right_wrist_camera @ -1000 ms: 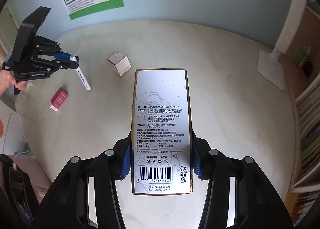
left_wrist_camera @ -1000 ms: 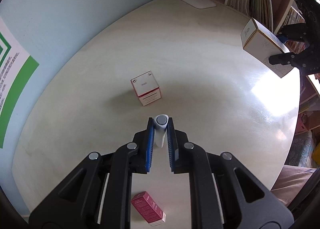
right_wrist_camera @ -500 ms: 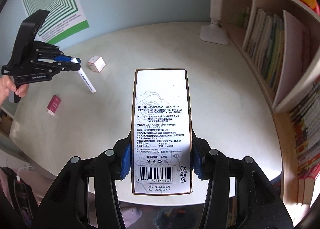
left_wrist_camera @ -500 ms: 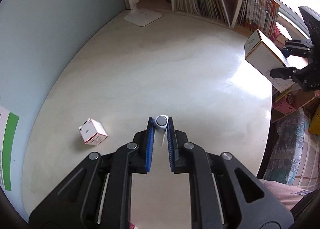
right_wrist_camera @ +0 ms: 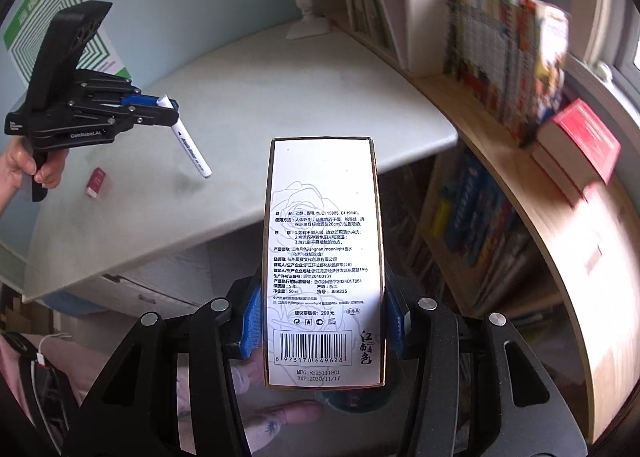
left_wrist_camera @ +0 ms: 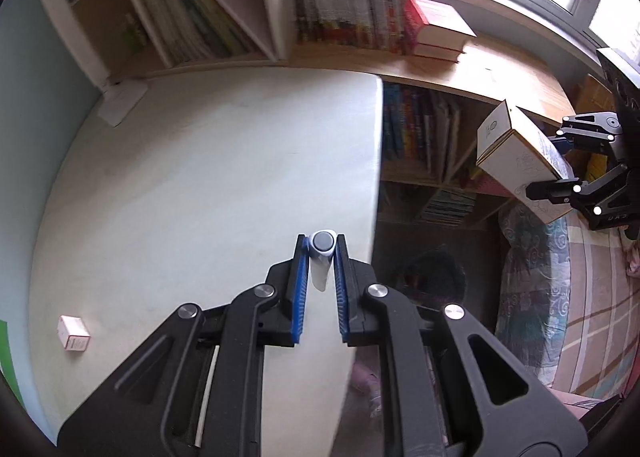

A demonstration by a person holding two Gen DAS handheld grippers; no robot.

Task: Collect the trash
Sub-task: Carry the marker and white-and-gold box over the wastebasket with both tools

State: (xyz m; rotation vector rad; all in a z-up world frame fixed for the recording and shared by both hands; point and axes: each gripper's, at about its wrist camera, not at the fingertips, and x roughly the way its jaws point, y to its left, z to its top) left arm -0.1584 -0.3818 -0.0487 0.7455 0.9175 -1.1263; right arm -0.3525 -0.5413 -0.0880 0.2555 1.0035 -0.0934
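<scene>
Left wrist view: my left tongs (left_wrist_camera: pixel 320 253) are clenched on a white marker (left_wrist_camera: pixel 321 263), its grey cap end facing the camera and its long axis hanging down, right over the tabltop's edge — the tabletop (left_wrist_camera: pixel 208 177) lies to the left, and a dark round shape (left_wrist_camera: pixel 432 277) below the edge may be the bin, though it is too dim to say. A small white box (left_wrist_camera: pixel 73 333) sits well apart on the tabletop. Off to the right, the right tongs (left_wrist_camera: pixel 560 165) carry the perfume box (left_wrist_camera: pixel 516 161) out past the tabletop, so I judge that arm is nearer any drop.

Right wrist view: my right tongs (right_wrist_camera: pixel 324 321) grasp the perfume box (right_wrist_camera: pixel 323 257) lengthwise, its long axis pointing forward. It hides what lies beneath; only a dark rim shows under its near end. The left tongs (right_wrist_camera: pixel 166 111) hold the marker (right_wrist_camera: pixel 190 147) slanted downward over the tabletop (right_wrist_camera: pixel 280 97), above a red box (right_wrist_camera: pixel 95 182). The shelves of books are blurred.
</scene>
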